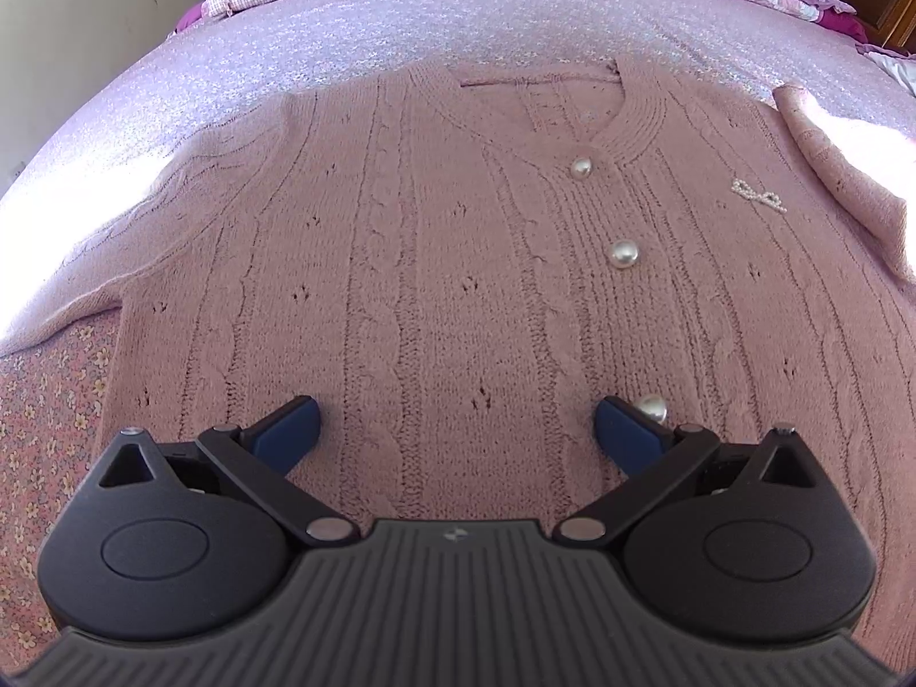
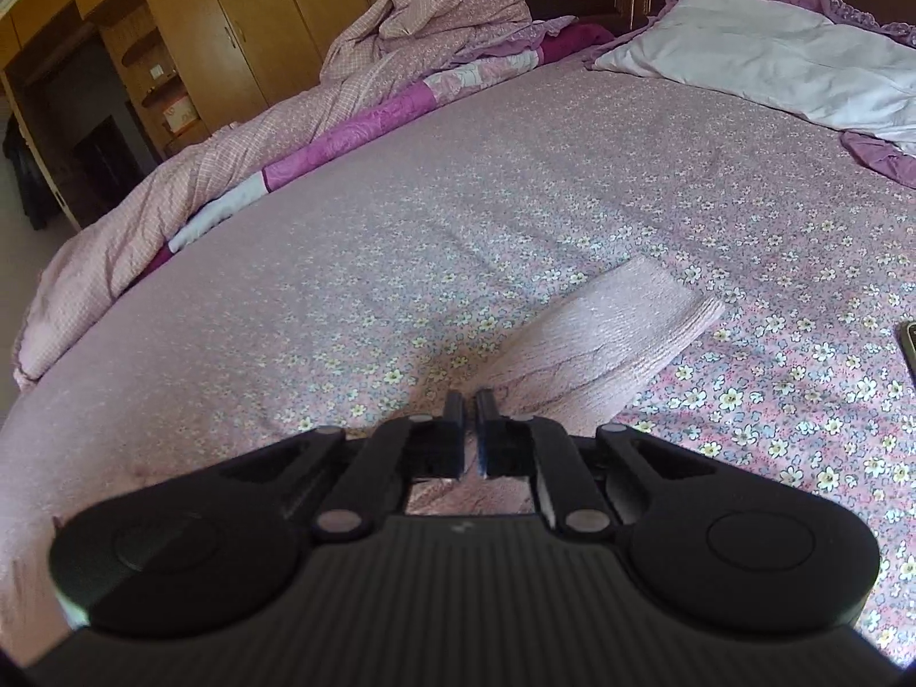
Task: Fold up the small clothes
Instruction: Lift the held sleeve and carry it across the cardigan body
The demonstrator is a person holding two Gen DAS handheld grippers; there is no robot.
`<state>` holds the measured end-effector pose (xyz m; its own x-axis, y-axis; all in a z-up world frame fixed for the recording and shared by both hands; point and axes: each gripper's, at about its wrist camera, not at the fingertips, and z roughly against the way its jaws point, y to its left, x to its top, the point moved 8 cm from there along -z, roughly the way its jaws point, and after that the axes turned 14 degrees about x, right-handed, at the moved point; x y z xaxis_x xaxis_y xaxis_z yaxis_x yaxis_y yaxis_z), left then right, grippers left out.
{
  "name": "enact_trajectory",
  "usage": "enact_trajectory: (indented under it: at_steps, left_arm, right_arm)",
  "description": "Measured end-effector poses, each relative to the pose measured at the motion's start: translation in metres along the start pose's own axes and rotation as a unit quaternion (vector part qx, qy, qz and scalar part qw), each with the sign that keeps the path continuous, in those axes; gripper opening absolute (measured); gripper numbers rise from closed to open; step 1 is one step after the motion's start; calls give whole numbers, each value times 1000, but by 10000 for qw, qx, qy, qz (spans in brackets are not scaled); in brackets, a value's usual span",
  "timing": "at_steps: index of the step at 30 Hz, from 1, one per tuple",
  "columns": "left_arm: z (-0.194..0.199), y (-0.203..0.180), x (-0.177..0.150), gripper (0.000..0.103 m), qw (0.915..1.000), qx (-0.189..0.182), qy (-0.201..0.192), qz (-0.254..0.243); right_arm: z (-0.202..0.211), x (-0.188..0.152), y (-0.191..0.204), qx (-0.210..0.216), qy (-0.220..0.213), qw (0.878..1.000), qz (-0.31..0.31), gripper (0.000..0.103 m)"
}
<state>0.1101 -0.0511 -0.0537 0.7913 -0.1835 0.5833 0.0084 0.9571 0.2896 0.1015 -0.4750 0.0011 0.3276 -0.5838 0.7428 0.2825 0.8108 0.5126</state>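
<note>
A pink cable-knit cardigan (image 1: 435, 240) with pearl buttons (image 1: 624, 255) lies flat, front up, on the bed. My left gripper (image 1: 455, 418) hovers over its lower front, its blue pads (image 1: 292, 426) spread wide with nothing between them. One sleeve (image 1: 830, 166) lies at the cardigan's right side in bright light. In the right wrist view that sleeve (image 2: 607, 338) runs from the fingertips up to the right and ends in a ribbed cuff. My right gripper (image 2: 469, 401) is shut on the sleeve's knit near its inner end.
The bed has a pink flowered sheet (image 2: 401, 217). A crumpled pink quilt (image 2: 355, 68) lies along its far side and a white pillow (image 2: 773, 51) at the far right. Wooden wardrobes (image 2: 229, 17) stand behind. A dark flat object (image 2: 909, 346) shows at the right edge.
</note>
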Motion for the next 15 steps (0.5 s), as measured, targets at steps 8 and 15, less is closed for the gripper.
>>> enact_trajectory:
  at_steps: [8, 15]
  left_arm:
    - [10, 11, 4, 103, 9998, 67, 177, 47]
    - [23, 40, 6, 103, 9993, 226, 53, 294]
  right_arm:
    - [29, 17, 28, 520, -228, 9981, -255, 7]
    - [60, 40, 60, 571, -648, 9962, 87, 7]
